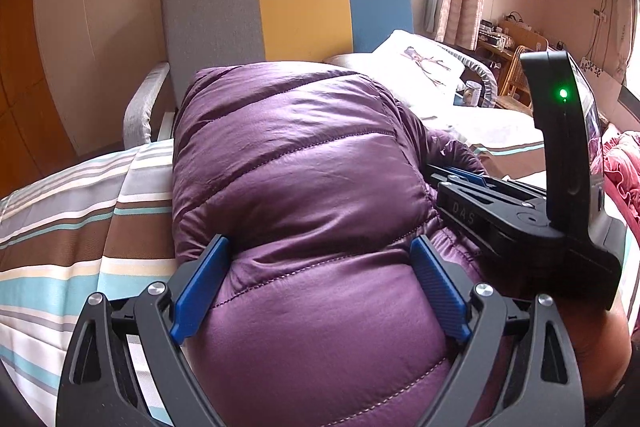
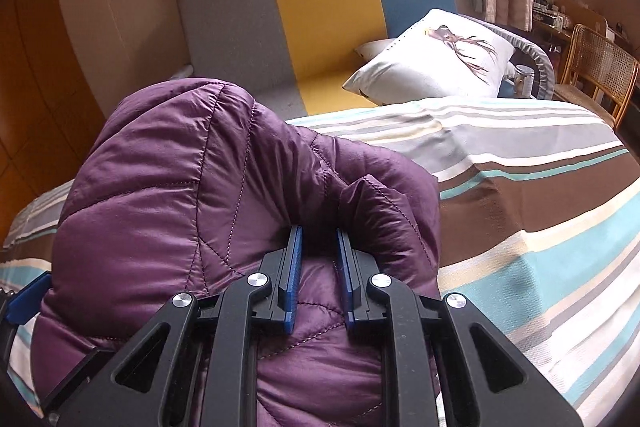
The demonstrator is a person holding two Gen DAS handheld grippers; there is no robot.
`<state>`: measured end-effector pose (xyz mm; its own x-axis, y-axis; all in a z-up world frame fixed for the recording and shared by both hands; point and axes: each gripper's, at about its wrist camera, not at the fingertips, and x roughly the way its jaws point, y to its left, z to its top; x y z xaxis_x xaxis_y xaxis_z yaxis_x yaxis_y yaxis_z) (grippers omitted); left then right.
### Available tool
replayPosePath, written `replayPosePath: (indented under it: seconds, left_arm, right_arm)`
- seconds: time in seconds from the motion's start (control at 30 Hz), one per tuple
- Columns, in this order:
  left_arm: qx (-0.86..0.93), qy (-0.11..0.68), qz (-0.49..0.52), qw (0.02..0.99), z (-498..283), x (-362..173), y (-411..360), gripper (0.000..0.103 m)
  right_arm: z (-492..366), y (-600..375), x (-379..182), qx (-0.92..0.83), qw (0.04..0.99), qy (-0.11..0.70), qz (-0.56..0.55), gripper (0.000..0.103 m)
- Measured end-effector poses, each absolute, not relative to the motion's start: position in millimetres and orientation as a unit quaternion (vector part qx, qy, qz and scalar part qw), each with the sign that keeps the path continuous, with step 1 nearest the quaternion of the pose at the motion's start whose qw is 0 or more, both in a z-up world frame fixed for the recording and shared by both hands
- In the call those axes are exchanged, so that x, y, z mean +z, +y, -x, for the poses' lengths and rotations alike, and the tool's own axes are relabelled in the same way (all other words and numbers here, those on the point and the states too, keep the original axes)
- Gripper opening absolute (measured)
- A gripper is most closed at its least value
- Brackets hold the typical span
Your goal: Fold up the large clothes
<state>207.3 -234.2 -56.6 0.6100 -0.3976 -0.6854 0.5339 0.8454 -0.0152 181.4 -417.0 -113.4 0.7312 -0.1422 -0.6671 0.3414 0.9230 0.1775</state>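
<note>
A purple quilted down jacket (image 1: 296, 155) lies bunched on the striped bed; it also fills the left of the right wrist view (image 2: 168, 179). My left gripper (image 1: 320, 259) has its blue pads spread wide, one on each side of a thick puffy fold of the jacket, touching it. My right gripper (image 2: 318, 243) is nearly closed, its pads clamped on a fold of the jacket. The right gripper's black body (image 1: 520, 219) shows at the jacket's right side in the left wrist view.
The striped bedsheet (image 2: 520, 195) spreads to the right. A grey, yellow and blue sofa back (image 2: 320, 11) stands behind the bed, with a deer-print pillow (image 2: 436, 63). A rattan chair (image 2: 596, 71) and desk are at far right. A red quilt (image 1: 624, 167) lies right.
</note>
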Motion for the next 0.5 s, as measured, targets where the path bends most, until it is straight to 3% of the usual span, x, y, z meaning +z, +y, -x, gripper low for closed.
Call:
replayPosePath:
  seconds: [0.5]
  left_arm:
    - [-0.209,0.38,-0.087,0.897,-255,-41,-235,0.091]
  right_arm:
    - [-176,-422,-116,-0.125,0.92,0.339,-0.153,0.016]
